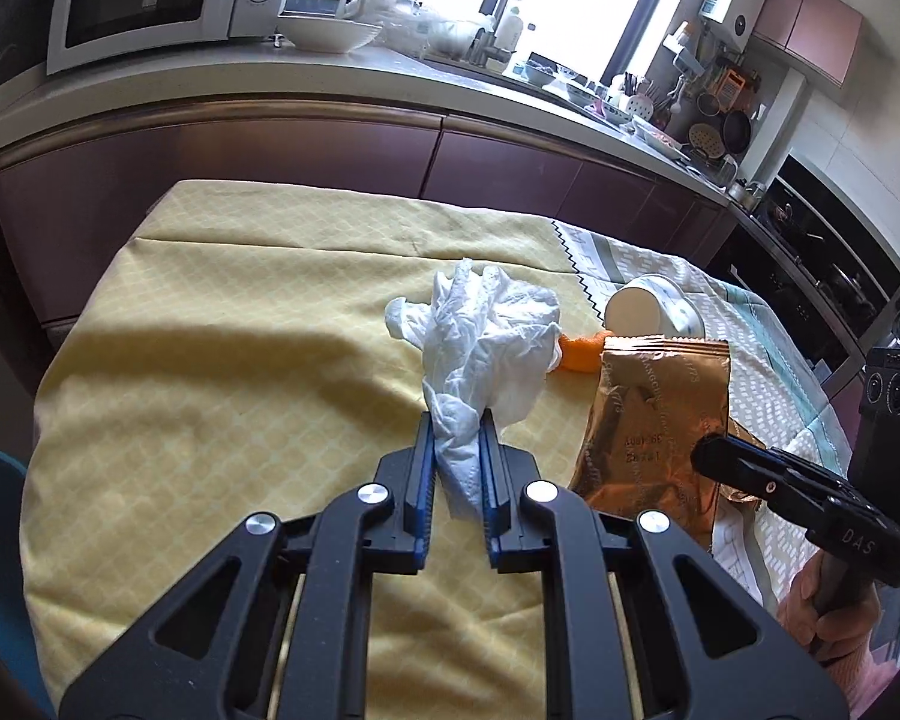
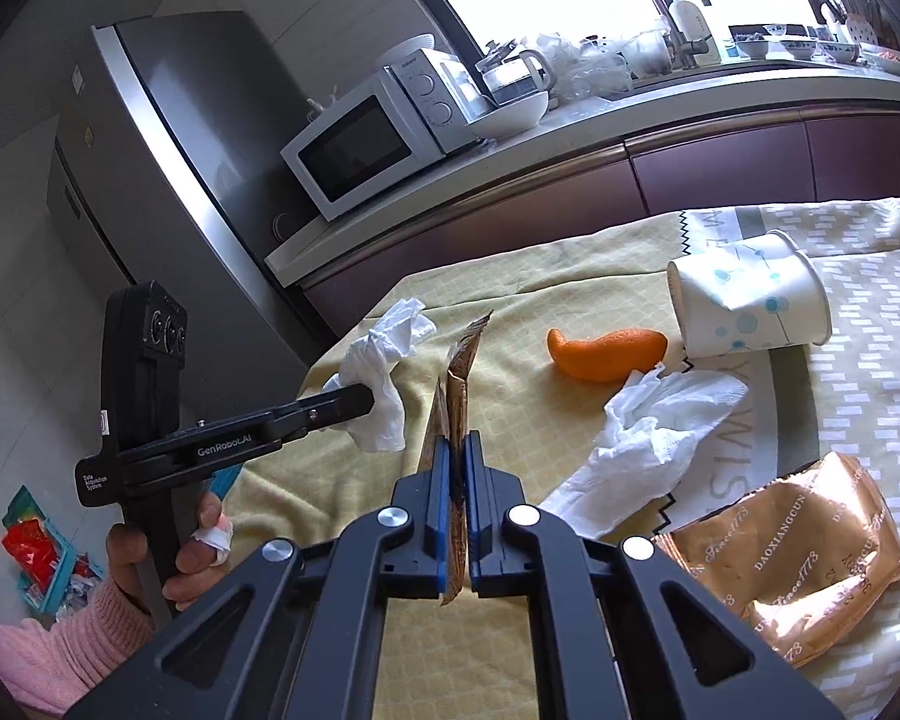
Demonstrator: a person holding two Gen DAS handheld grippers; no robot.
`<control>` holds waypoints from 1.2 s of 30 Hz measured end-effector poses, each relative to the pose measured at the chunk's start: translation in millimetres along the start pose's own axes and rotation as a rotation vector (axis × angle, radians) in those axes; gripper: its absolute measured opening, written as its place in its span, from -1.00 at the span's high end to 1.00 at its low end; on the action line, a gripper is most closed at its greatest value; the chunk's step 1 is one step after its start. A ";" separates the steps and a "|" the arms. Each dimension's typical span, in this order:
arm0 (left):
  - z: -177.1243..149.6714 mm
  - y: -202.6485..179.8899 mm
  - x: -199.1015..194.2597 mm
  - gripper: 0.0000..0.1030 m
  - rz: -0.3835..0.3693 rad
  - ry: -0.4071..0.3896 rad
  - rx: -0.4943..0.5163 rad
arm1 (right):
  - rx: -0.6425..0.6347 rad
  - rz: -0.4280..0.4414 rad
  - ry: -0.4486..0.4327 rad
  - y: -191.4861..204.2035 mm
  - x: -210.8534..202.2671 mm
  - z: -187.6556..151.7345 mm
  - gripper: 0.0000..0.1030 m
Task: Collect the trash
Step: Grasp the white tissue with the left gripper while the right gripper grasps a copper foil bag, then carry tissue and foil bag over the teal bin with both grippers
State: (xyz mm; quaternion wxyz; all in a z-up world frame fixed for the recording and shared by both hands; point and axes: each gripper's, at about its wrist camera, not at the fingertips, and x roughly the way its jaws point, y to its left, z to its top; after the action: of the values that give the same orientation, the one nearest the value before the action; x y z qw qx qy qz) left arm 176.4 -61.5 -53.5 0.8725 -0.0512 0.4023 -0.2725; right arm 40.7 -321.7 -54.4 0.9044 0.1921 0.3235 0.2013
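Both claws are loaded. The left claw (image 1: 459,426) is clenched on a crumpled white tissue (image 1: 480,336), gripping its lower tail while the bulk fans out beyond the fingertips. The right claw (image 2: 457,444) is clamped on the edge of a flattened copper foil wrapper (image 2: 459,360), which stands on edge between the pads.

Procedure for the step in hand: keep both claws clenched during transport; the tissue is soft and the wrapper thin, so either may slip if pressure eases. Raise each load clear of the yellow-clothed surface (image 1: 210,372) before moving sideways, and keep the two claws apart so the loads do not snag. A bin is not identifiable; the colourful clutter on the floor below the left handle may be a container, but the view is too distorted to confirm.

Remaining trash, seen from the right claw: a second tissue (image 2: 654,438) just ahead and right, orange peel (image 2: 606,354) beyond it, a tipped paper cup (image 2: 750,306) farther right, and a second copper wrapper (image 2: 810,546) near right.
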 end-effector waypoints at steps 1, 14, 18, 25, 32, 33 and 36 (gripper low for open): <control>-1.9 4.1 -6.3 0.74 -0.001 -0.008 -0.005 | 0.000 0.005 -0.002 1.7 -0.4 0.2 0.93; -32.6 32.6 -94.9 0.74 0.074 -0.123 -0.013 | -0.020 0.079 -0.016 31.9 3.7 6.5 0.94; -42.2 39.8 -116.7 0.74 0.100 -0.139 -0.033 | -0.028 0.110 -0.006 43.4 11.5 6.2 0.94; -57.9 51.5 -146.0 0.74 0.148 -0.166 -0.051 | -0.053 0.154 0.016 65.0 25.2 6.4 0.94; -69.8 61.6 -164.8 0.74 0.190 -0.181 -0.080 | -0.075 0.196 0.041 85.5 39.5 7.5 0.94; -71.5 63.3 -167.2 0.74 0.196 -0.183 -0.084 | -0.078 0.201 0.047 87.9 42.1 7.3 0.94; -75.4 70.4 -173.5 0.74 0.212 -0.188 -0.100 | -0.083 0.214 0.062 93.6 49.7 6.8 0.94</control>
State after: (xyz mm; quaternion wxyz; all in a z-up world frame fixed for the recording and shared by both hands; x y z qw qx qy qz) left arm 60.3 97.5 -8.9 0.9266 -0.0773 0.3350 -0.1523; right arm 58.0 -219.8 -30.1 0.8745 0.1817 0.3203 0.3158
